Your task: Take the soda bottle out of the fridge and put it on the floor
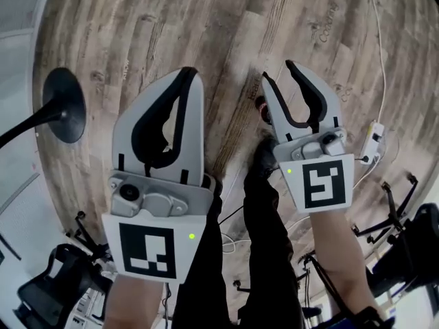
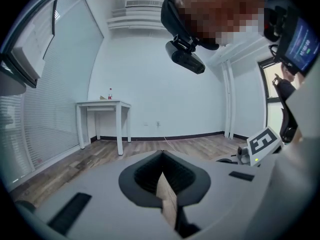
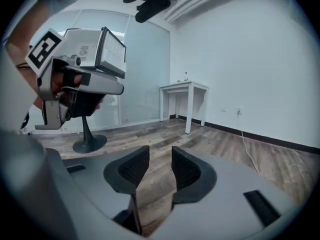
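No fridge shows in any view. A small bottle [image 2: 110, 93] with a red cap stands on a white table [image 2: 102, 104] against the far wall; the right gripper view shows the same bottle [image 3: 185, 76] and table [image 3: 186, 88], tiny. In the head view both grippers are held over the wood floor [image 1: 226, 26]. My left gripper [image 1: 188, 71] is shut, its tips meeting with nothing in them [image 2: 161, 155]. My right gripper [image 1: 278, 70] is open, and only floor shows between its jaws [image 3: 160, 156]. The left gripper [image 3: 75, 84] also appears at the upper left of the right gripper view.
A black round stand base [image 1: 63, 105] sits on the floor at the left. The person's legs and shoe [image 1: 264, 153] are below the grippers. A white power strip [image 1: 374, 142] and cables lie at the right. Black chair bases [image 1: 398, 214] stand at the lower corners.
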